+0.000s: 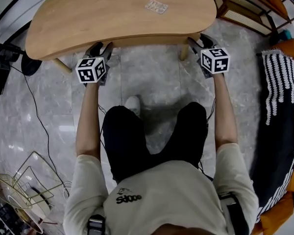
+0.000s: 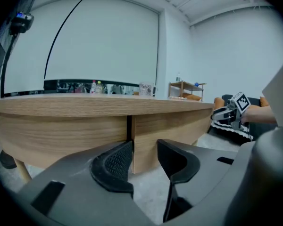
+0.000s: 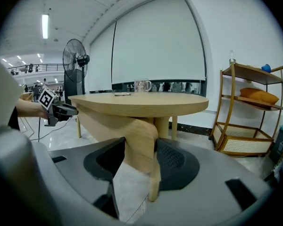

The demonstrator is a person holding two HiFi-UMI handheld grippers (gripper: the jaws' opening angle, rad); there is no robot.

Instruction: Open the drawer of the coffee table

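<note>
**Well, both grippers are up against the drawer**

The person sits facing the table (image 1: 112, 9), knees toward it and both arms stretched straight ahead over the grey floor (image 1: 147, 77). Each hand carries a gripper with its marker cube on top. The two noses are tucked under the table's near rim, well apart, one toward each end of the drawer.

The left gripper (image 2: 145, 149) has its jaws apart. Through the gap shows the left end of the drawer (image 2: 179, 126). The dark seam where it meets the fixed apron (image 2: 61, 135) sits right at the left pad's tip. The wood stands just ahead of the tips, and neither pad looks pressed on it. Floor shows below the drawer's lower edge.

The right gripper (image 3: 140, 152) has its jaws fairly wide, and they are clamped on the drawer's curved right end. The wood fills the whole gap between the pads and touches both. A table leg (image 3: 153, 187) drops down just behind.

From above, the drawer lies hidden under the top's rim.

Farther off, a small patterned piece (image 1: 157, 6) lies flat on the top near its far edge. A glass mug (image 3: 142, 85) stands on the top too. Past the table's left end stands a fan (image 3: 75, 55). Off to the right is a wooden shelf (image 3: 247, 112) with an orange cushion (image 3: 258, 96) on it.
</note>
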